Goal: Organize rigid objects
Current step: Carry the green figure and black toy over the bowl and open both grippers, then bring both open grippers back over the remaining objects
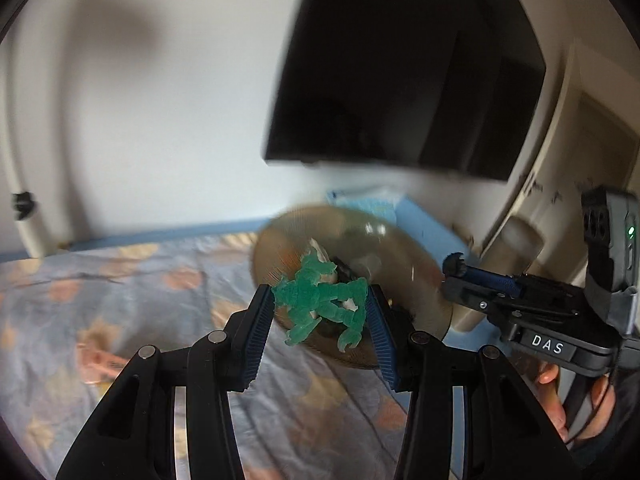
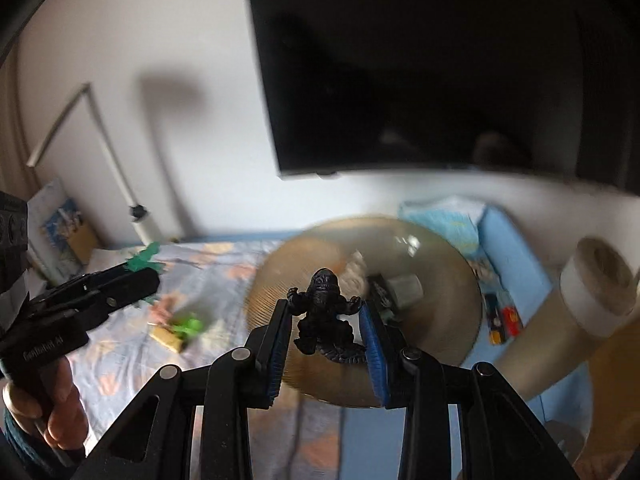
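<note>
My left gripper (image 1: pixel 320 312) is shut on a translucent green figurine (image 1: pixel 320 300) and holds it in the air just in front of a brown glass bowl (image 1: pixel 420 280). My right gripper (image 2: pixel 326 320) is shut on a black monster figurine (image 2: pixel 324 316) above the near rim of the same bowl (image 2: pixel 440 320), which holds several small toys. The right gripper (image 1: pixel 456 266) shows at the right of the left wrist view, and the left gripper (image 2: pixel 140 272) at the left of the right wrist view. A bright green toy (image 2: pixel 188 326) and a tan block (image 2: pixel 168 338) lie on the bed.
The bed has a pale patterned sheet (image 1: pixel 120 280). A black TV (image 2: pixel 420 72) hangs on the white wall above. A blue box (image 2: pixel 508 264) with small toys stands behind the bowl. A cardboard tube (image 2: pixel 592 280) leans at the right. The view is motion-blurred.
</note>
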### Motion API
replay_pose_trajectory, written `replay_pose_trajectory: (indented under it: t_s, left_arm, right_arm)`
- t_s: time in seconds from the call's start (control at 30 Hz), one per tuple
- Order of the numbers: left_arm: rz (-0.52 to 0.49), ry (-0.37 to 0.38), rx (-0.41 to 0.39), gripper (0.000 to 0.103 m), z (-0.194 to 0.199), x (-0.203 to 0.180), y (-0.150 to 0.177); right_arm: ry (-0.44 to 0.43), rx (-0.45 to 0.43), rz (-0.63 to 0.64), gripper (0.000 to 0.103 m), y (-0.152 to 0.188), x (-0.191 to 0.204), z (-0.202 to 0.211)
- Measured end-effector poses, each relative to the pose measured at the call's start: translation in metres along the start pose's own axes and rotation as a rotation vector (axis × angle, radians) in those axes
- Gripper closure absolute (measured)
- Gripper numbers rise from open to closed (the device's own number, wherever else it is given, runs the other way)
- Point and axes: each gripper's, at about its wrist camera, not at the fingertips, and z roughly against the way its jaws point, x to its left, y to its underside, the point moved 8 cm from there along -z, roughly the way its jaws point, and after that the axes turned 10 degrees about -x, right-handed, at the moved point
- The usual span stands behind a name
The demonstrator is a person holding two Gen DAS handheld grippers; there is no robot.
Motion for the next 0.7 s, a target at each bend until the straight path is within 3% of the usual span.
replay_pose_trajectory:
  t_s: [0.1, 0.37, 0.47, 0.5, 0.6, 0.7]
  left_arm:
    - [-0.005, 0.026, 0.057, 0.059, -0.023, -0.011, 0.015]
    - [-0.034, 0.012, 0.105, 0.058, -0.05, -0.023, 0.029]
    - [-0.028, 0.013, 0.12, 0.04, -0.055, -0.024, 0.031]
    - [-0.016, 0.011, 0.116, 0.028, -0.053, -0.022, 0.031]
    - [0.006, 0.003, 0.092, 0.027, -0.041, -0.013, 0.025]
    - [0.043, -0.005, 0.051, 0.027, -0.018, 0.006, 0.013]
  right_arm:
    - [0.019, 0.069, -0.027, 0.069, 0.016, -0.017, -0.018]
    - [0.031, 0.151, -0.038, 0.069, 0.039, -0.034, -0.037]
    - [0.038, 0.173, -0.056, 0.069, 0.044, -0.039, -0.042]
    - [0.036, 0.183, -0.066, 0.069, 0.046, -0.04, -0.044]
    - [0.026, 0.208, -0.098, 0.057, 0.05, -0.044, -0.047]
    - [0.045, 0.174, -0.101, 0.053, 0.041, -0.045, -0.036]
